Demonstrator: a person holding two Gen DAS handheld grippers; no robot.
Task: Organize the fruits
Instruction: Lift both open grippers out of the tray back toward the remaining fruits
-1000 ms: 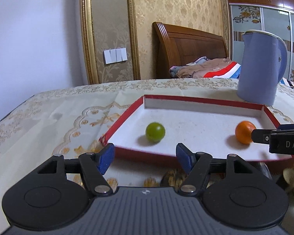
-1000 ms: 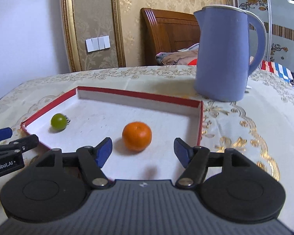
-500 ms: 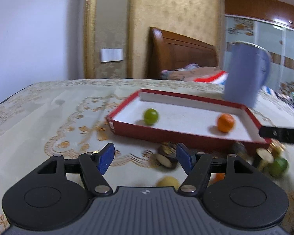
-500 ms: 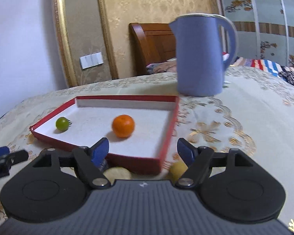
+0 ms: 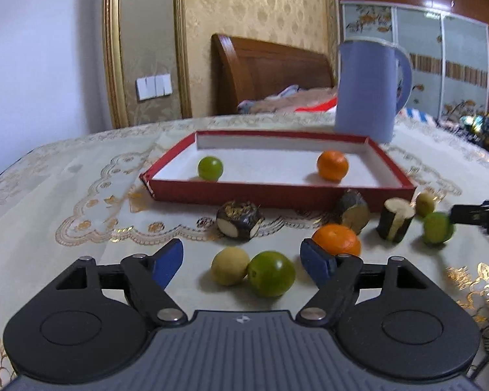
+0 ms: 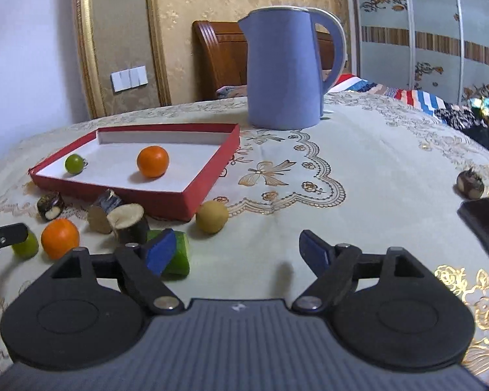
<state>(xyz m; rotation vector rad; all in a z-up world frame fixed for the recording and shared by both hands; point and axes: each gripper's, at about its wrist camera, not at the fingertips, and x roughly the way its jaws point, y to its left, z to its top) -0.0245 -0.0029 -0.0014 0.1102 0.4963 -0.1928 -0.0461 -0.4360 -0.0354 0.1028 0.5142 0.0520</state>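
Left wrist: green fruit (image 5: 271, 273) lies between left gripper (image 5: 243, 257) fingers, untouched.

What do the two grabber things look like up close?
Both look alike. The left gripper and the right gripper each have two black arms on silver pivot pins, round black discs at the sides, a ribbed dark grey body with a tiny white logo, and blue fingers. No cables, sleeves or hands show.
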